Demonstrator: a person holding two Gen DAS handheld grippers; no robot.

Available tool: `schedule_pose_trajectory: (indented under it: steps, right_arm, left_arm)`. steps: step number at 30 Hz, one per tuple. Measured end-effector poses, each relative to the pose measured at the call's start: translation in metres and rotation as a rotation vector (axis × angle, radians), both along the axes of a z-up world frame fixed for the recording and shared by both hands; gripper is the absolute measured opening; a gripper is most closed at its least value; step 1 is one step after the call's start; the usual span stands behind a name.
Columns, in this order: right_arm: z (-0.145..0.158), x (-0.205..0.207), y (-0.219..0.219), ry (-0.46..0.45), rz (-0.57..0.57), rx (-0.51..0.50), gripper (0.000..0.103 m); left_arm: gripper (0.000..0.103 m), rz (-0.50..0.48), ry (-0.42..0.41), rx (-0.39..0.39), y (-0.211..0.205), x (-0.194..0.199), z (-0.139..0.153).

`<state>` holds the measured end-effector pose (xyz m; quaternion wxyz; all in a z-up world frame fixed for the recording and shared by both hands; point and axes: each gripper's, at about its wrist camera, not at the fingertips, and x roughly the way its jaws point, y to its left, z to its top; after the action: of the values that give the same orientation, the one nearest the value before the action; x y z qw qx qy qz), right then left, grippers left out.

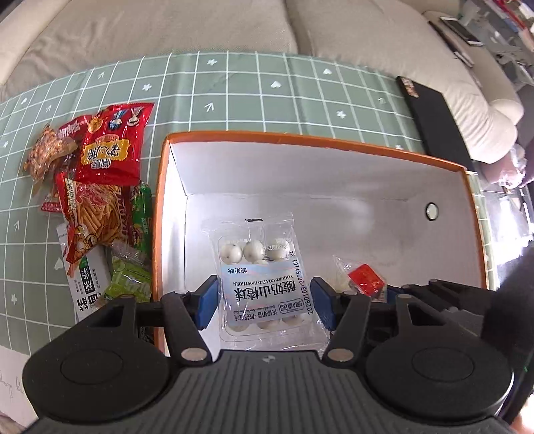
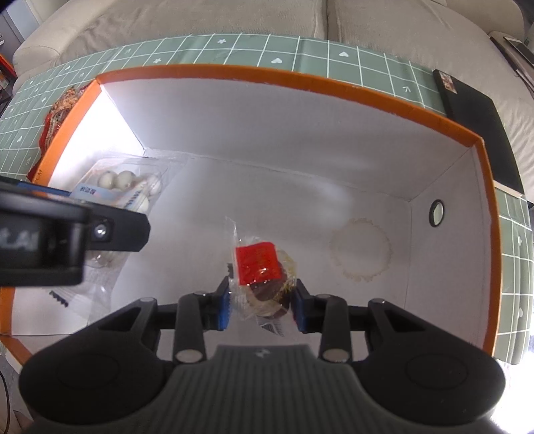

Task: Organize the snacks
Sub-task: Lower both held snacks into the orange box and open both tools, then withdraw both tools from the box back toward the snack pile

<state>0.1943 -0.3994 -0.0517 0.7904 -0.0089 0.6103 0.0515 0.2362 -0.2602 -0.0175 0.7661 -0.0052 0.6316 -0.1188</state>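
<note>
An orange-rimmed box (image 1: 300, 140) with a white inside stands on the green checked tablecloth (image 1: 233, 93). My left gripper (image 1: 265, 302) is shut on a clear pack of yogurt-coated hawthorn balls (image 1: 263, 267), low inside the box by its left wall. That pack (image 2: 130, 187) also shows in the right wrist view. My right gripper (image 2: 262, 308) is shut on a small clear-wrapped snack with a red label (image 2: 257, 265), over the middle of the box floor (image 2: 300, 207). The same snack (image 1: 365, 280) appears at the right of the left wrist view.
Left of the box lies a pile of snacks: a red bag (image 1: 113, 147), a fries bag (image 1: 93, 217), green packs (image 1: 128, 283). A black flat object (image 1: 434, 117) lies on the table beyond the box's right end. A beige sofa (image 1: 167, 26) runs behind the table.
</note>
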Motion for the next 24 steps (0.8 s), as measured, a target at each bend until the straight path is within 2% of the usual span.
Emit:
schedule_pose_trajectory:
  steps: [4,13,17,20,24]
  right_arm:
    - [-0.009,0.003,-0.004,0.019,-0.004,0.002,0.034]
    - [-0.019,0.009,-0.011,0.034,-0.035,0.041,0.036]
    - [-0.018,0.006,-0.009,0.025,-0.043,0.041,0.039]
    - [-0.012,0.003,-0.007,0.015,-0.046,0.048,0.044]
    - [0.0,-0.003,-0.005,-0.005,-0.061,0.069,0.059]
  left_arm:
    - [0.068,0.022,0.039,0.033,-0.005,0.007,-0.013]
    - [0.075,-0.038,0.027,0.098,-0.016,0.009,-0.018]
    - [0.079,-0.013,0.021,0.093,-0.01,0.008,-0.013]
    - [0.079,-0.018,0.008,0.09,-0.006,0.006,-0.004]
    - [0.079,-0.021,-0.013,0.062,0.003,0.0,0.012]
